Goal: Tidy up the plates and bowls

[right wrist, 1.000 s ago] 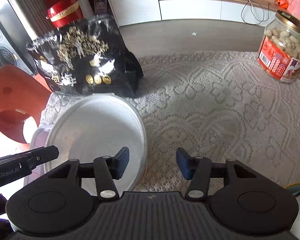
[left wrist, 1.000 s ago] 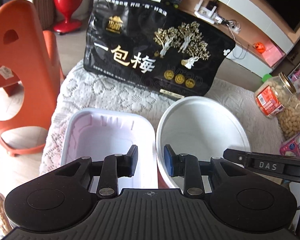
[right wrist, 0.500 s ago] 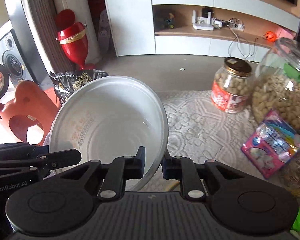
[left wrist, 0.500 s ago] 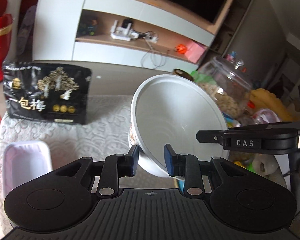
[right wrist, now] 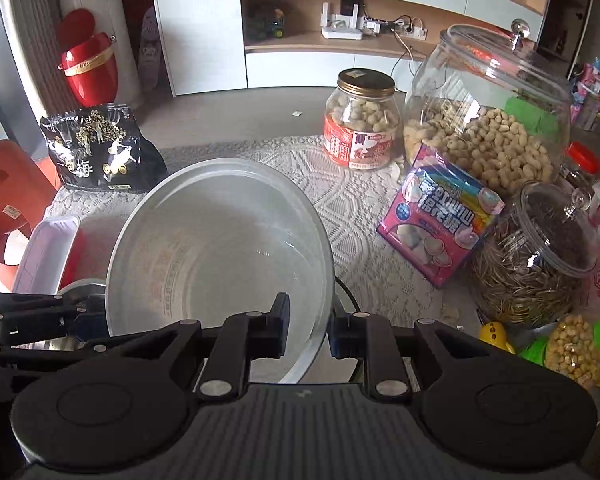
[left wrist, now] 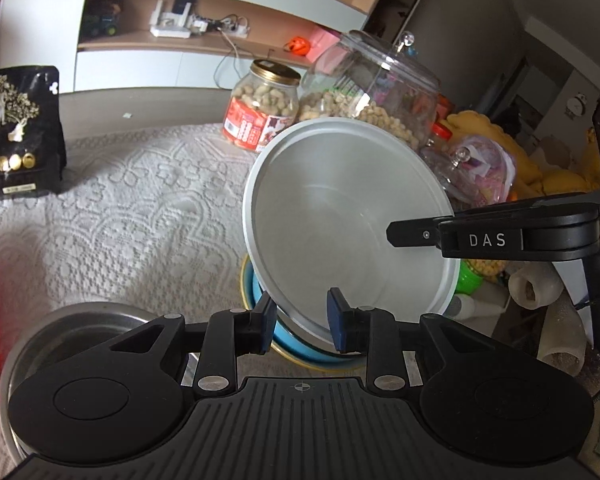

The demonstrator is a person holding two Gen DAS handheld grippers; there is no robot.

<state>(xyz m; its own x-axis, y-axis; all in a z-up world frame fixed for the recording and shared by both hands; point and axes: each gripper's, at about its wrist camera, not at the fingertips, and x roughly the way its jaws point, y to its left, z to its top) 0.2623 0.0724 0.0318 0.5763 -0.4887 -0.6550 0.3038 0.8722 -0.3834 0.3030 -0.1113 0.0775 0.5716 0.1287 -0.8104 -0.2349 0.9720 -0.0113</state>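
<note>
Both claws pinch the rim of one white bowl (right wrist: 220, 248), lifted and tilted above the lace-covered tabletop (left wrist: 140, 200). Left claw (left wrist: 300, 320) clamps its near edge, with a steel bowl (left wrist: 80, 328) below at left and a blue dish (left wrist: 300, 350) directly beneath. Right claw (right wrist: 308, 326) grips the bowl's right rim; peanut jars (right wrist: 362, 120) stand further right.
</note>
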